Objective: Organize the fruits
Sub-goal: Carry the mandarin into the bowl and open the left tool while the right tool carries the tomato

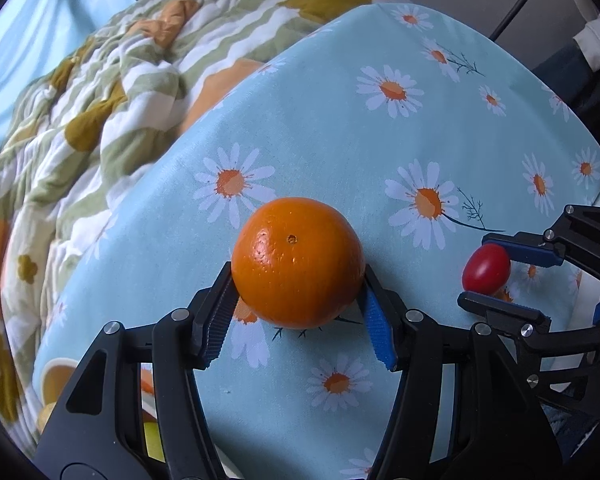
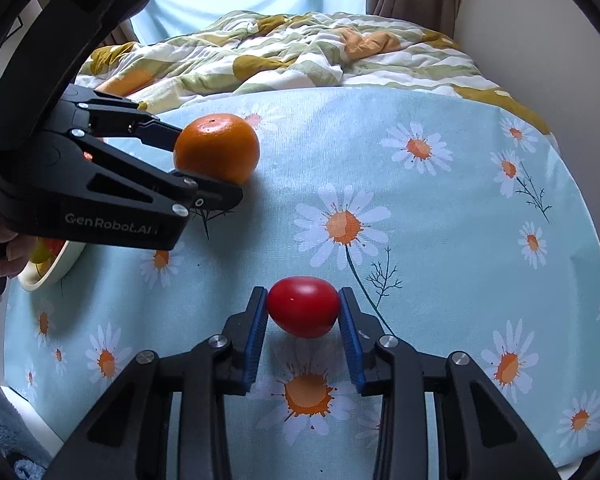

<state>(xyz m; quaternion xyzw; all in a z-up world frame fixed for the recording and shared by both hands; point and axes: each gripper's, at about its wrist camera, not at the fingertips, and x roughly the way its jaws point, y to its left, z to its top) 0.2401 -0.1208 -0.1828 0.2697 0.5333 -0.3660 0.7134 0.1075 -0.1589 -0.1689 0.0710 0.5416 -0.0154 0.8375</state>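
An orange [image 1: 298,262] sits between the blue pads of my left gripper [image 1: 296,288], which is shut on it just above the daisy tablecloth [image 1: 340,128]. In the right wrist view the same orange [image 2: 217,148] shows at the upper left, clamped in the left gripper [image 2: 208,160]. A small red tomato [image 2: 303,307] is pinched between the pads of my right gripper [image 2: 303,312], close over the cloth. From the left wrist view that tomato [image 1: 486,269] appears at the right edge, held in the right gripper [image 1: 490,272].
A pale bowl [image 2: 54,270] with yellow and red fruit sits at the table's left edge, under the left gripper's body. A rumpled green, white and mustard quilt [image 2: 300,56] lies on the bed behind the table. A dark cable [image 1: 520,0] hangs at the far right.
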